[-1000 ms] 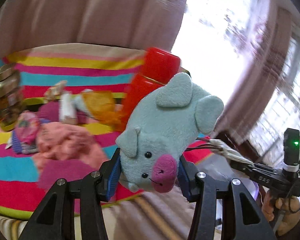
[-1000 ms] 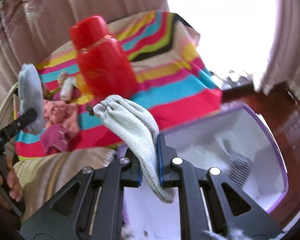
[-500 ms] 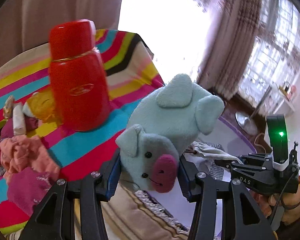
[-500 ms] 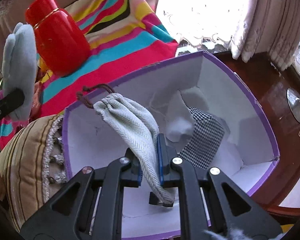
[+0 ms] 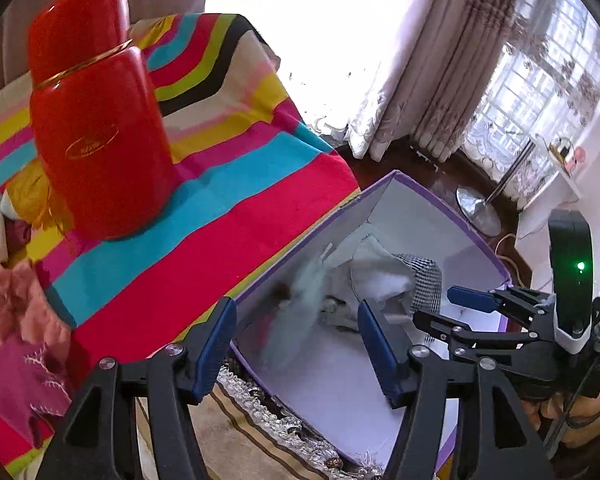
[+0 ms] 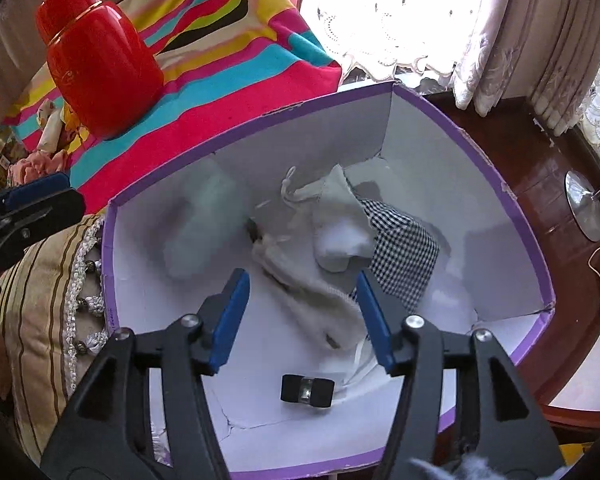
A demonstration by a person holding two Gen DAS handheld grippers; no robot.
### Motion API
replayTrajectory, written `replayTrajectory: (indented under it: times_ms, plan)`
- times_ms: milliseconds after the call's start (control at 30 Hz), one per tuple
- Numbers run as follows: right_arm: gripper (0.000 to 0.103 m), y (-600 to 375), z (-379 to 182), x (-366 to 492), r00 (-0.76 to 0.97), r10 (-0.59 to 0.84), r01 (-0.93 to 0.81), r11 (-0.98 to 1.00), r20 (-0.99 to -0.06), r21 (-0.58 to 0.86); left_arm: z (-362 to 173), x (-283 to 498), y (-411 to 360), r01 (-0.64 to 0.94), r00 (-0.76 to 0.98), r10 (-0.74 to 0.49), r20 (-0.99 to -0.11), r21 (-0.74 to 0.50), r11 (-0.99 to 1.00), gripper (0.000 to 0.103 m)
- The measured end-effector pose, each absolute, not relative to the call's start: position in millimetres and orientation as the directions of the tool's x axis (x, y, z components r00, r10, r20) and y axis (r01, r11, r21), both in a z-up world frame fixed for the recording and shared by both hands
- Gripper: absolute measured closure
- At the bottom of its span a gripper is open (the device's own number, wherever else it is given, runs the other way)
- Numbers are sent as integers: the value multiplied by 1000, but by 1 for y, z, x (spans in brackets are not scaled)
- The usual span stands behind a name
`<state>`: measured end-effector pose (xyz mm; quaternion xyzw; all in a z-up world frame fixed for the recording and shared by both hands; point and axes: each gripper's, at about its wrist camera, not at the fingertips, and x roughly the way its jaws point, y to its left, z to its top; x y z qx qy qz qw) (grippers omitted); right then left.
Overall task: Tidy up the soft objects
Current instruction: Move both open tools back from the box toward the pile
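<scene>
A white box with a purple rim (image 6: 260,120) lies below both grippers. My left gripper (image 5: 294,312) hangs over its near corner with jaws opening. The pale blue plush pig (image 5: 300,312) is a blur between them, free of the pads and dropping into the box (image 5: 440,200); it is a pale blur (image 6: 196,224) in the right wrist view. My right gripper (image 6: 302,280) is opening too. The herringbone drawstring pouch (image 6: 320,304) lies loose under it on the box floor, beside a grey pouch (image 6: 336,200) and a checked cloth (image 6: 400,248).
A red jar (image 5: 96,132) stands on the striped cloth (image 5: 228,200), with pink cloths (image 5: 16,320) at its left. A beige striped cushion (image 6: 40,280) borders the box. A small black part (image 6: 306,388) lies inside it. A lamp base (image 6: 584,208) stands on the dark floor.
Both grippers have opened. The plush pig left the left pads and the herringbone pouch left the right pads; both went down into the box. The left gripper swung right, over the box.
</scene>
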<state>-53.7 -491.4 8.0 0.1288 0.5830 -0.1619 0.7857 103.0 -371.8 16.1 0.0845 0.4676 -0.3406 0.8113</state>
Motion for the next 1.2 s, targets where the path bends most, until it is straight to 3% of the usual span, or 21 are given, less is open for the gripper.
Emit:
replayTrajectory:
  times_ms: [600, 1200]
  plan:
    - [38, -458, 9, -36, 272, -50, 330, 943, -961, 44, 21, 122, -311, 482, 368, -526, -767, -327, 813, 38]
    - [37, -366, 32, 17, 342, 32, 125, 989, -939, 79, 33, 119, -215, 356, 490, -502, -713, -363, 861, 38]
